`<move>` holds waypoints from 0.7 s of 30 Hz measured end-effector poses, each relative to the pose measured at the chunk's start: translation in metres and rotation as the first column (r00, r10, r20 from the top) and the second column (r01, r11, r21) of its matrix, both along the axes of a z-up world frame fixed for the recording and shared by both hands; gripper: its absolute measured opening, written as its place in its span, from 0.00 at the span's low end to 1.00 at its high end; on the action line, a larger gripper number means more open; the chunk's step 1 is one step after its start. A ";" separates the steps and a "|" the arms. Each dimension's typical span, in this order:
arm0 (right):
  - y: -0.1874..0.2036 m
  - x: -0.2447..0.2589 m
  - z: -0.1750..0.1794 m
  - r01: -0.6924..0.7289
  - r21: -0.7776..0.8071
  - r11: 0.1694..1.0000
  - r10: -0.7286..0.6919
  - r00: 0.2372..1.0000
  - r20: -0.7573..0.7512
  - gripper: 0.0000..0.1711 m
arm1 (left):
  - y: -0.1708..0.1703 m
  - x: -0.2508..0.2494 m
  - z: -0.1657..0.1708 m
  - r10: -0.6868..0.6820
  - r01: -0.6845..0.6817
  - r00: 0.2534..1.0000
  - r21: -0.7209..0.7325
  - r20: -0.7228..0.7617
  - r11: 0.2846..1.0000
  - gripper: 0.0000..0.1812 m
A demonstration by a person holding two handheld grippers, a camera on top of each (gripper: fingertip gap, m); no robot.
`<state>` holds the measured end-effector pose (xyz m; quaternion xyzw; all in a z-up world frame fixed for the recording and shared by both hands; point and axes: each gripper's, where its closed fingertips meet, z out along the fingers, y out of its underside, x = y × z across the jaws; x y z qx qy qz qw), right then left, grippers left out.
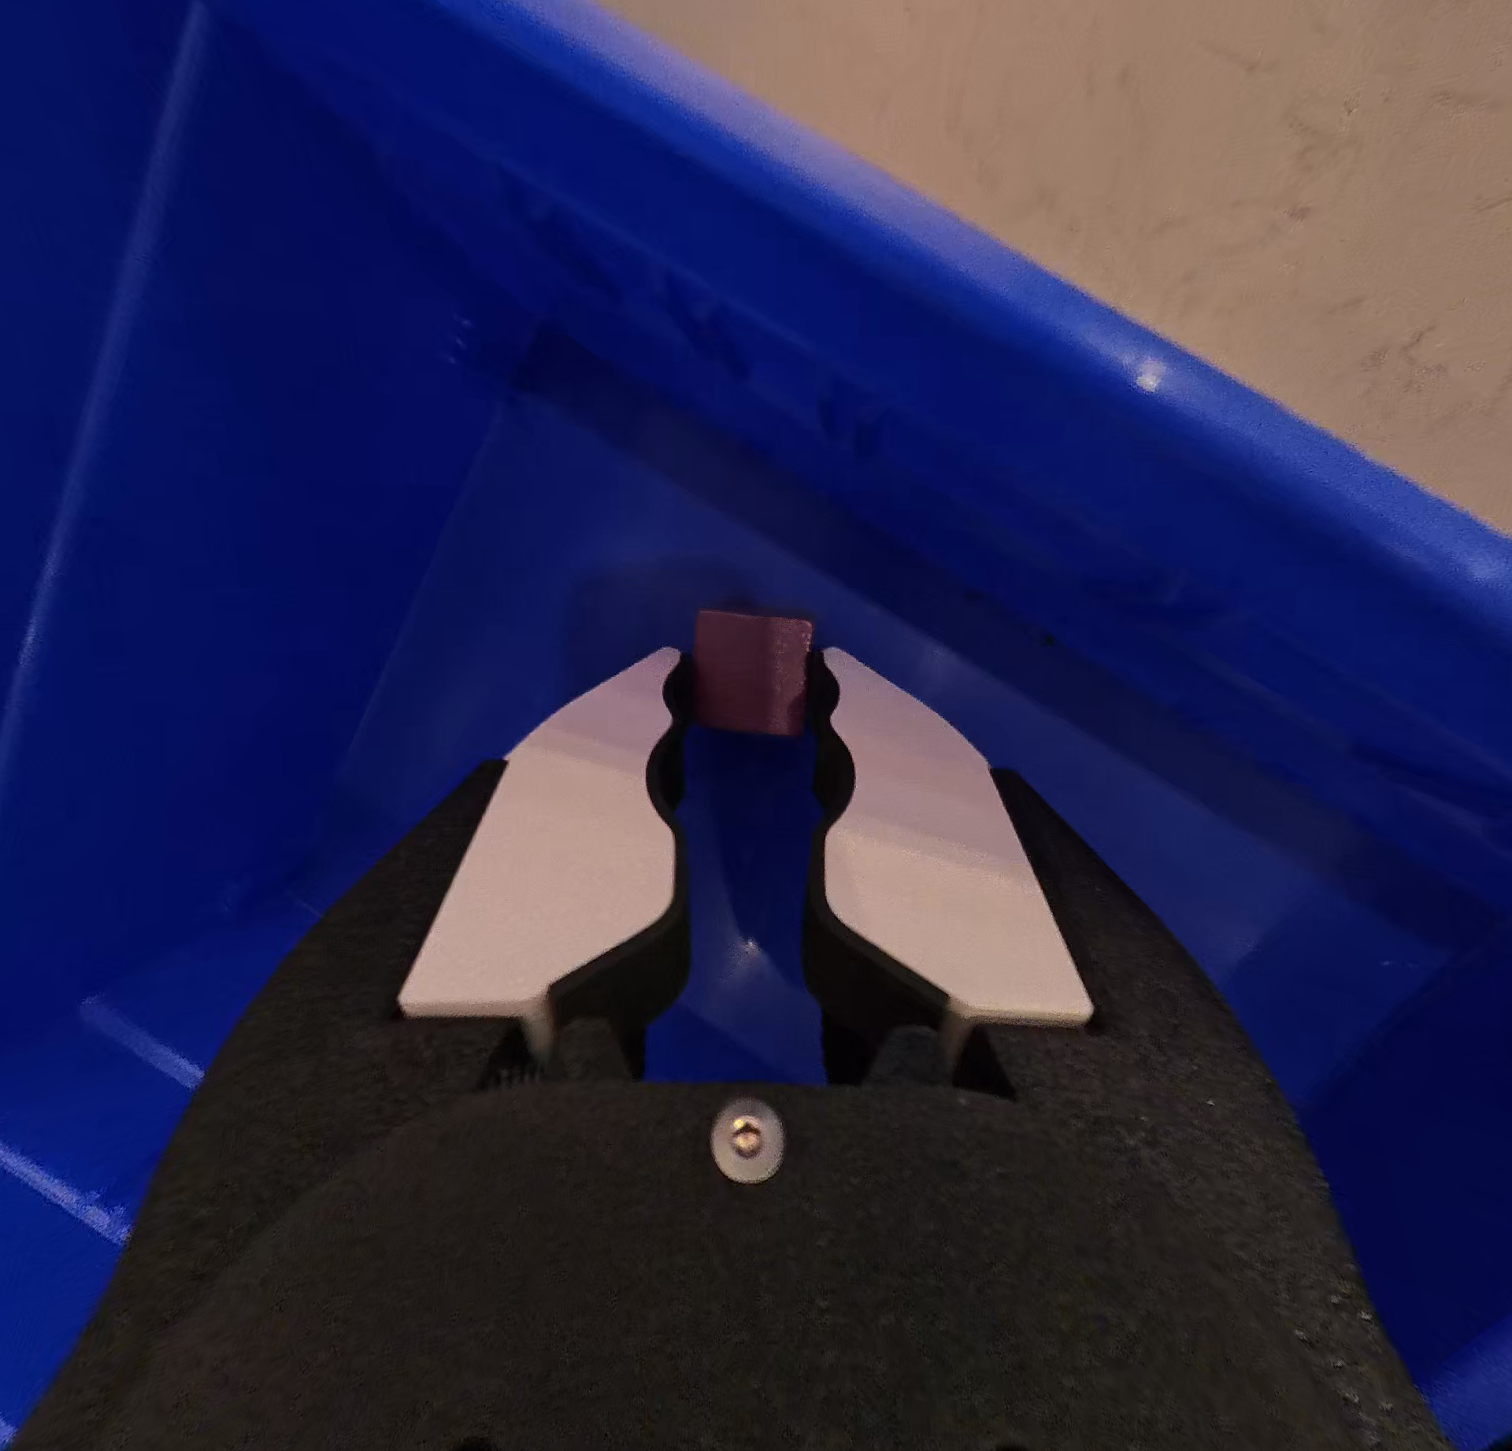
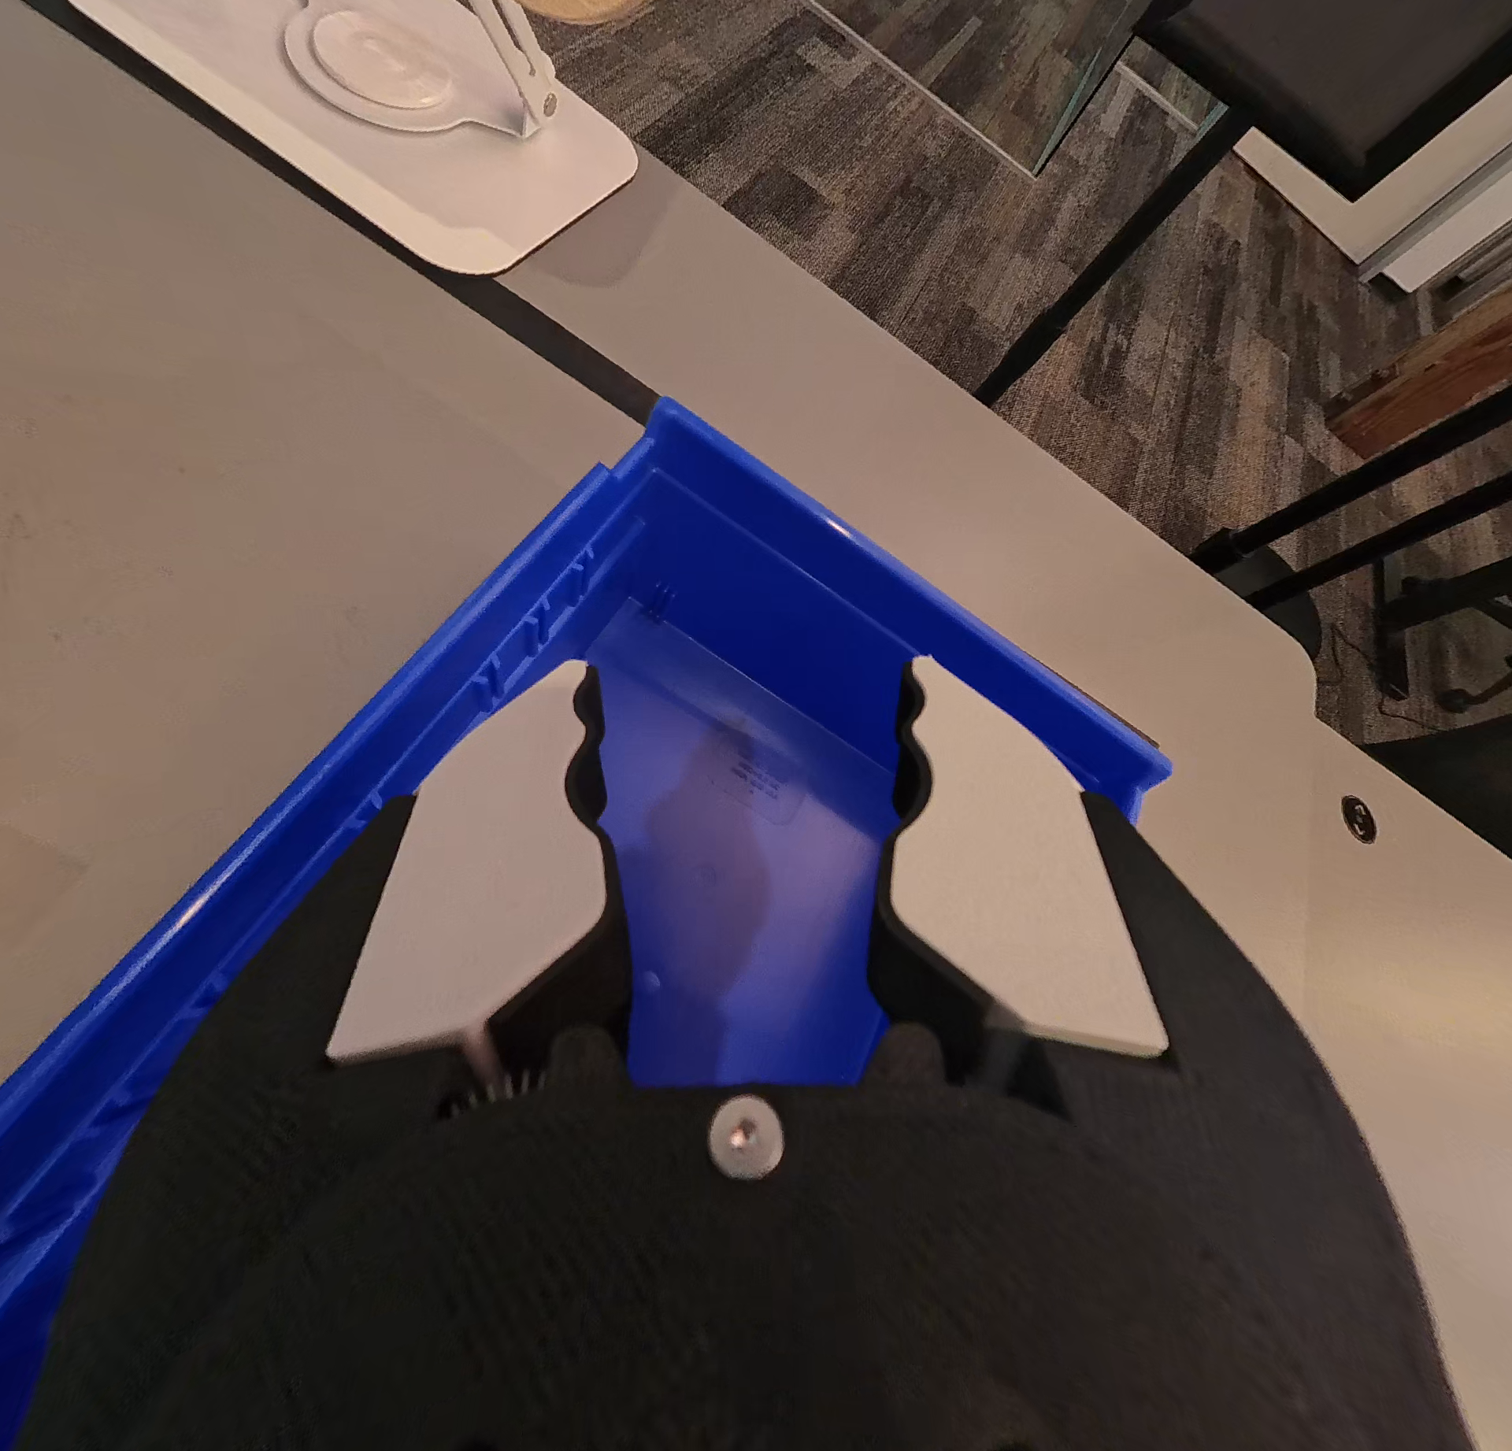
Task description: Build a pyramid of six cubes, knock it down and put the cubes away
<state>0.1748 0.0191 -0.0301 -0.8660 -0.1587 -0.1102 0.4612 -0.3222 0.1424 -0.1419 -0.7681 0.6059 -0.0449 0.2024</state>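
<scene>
My left gripper (image 1: 751, 659) is shut on a small dark purple cube (image 1: 749, 671), held between its fingertips inside the blue bin (image 1: 327, 430), close above the bin's floor near a corner. My right gripper (image 2: 749, 667) is open and empty, poised over the same blue bin (image 2: 818, 585) near its far corner. The bin floor seen between the right fingers is bare. No other cubes show in either view.
The bin stands on a beige table (image 2: 245, 471) near its rounded edge. A white flat stand base (image 2: 344, 95) lies at the far left of the table. Beyond the edge are patterned carpet (image 2: 818, 103) and black chair legs (image 2: 1145, 266). Some 55 centimetres of space lies between my two pairs of fingers. To the white flat stand base (image 2: 344, 95): left tips about 30 centimetres, right tips about 35 centimetres.
</scene>
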 end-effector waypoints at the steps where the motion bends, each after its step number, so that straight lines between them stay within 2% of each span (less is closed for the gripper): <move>1: 0.000 -0.001 -0.001 -0.003 -0.004 1.000 0.003 1.000 0.002 0.41 | 0.001 -0.001 0.002 0.008 -0.008 1.000 0.004 0.003 1.000 0.15; 6: 0.001 -0.003 -0.003 -0.009 -0.012 1.000 0.009 1.000 0.019 0.41 | 0.009 -0.007 0.031 0.043 -0.046 0.999 0.116 0.033 0.992 0.15; 9: 0.001 -0.003 -0.003 -0.009 -0.015 1.000 0.009 1.000 0.025 0.41 | 0.015 -0.012 0.069 0.076 -0.085 0.996 0.261 0.045 0.962 0.15; 13: 0.001 -0.003 -0.004 -0.006 -0.019 1.000 0.007 0.999 0.034 0.40 | 0.009 -0.011 0.133 0.112 -0.132 0.991 0.468 0.069 0.874 0.15; 15: 0.001 -0.003 -0.002 -0.004 -0.015 1.000 0.004 0.999 0.036 0.40 | -0.006 0.007 0.165 0.060 -0.109 0.992 0.546 0.107 0.831 0.15; 18: 0.001 -0.003 0.000 -0.003 -0.008 1.000 0.004 0.999 0.038 0.40 | -0.047 0.066 0.198 -0.107 -0.039 0.970 0.576 0.218 0.817 0.15; 21: 0.001 -0.004 0.000 -0.005 -0.010 1.000 0.005 0.999 0.046 0.40 | -0.109 0.147 0.197 -0.331 0.144 0.890 0.495 0.313 0.857 0.14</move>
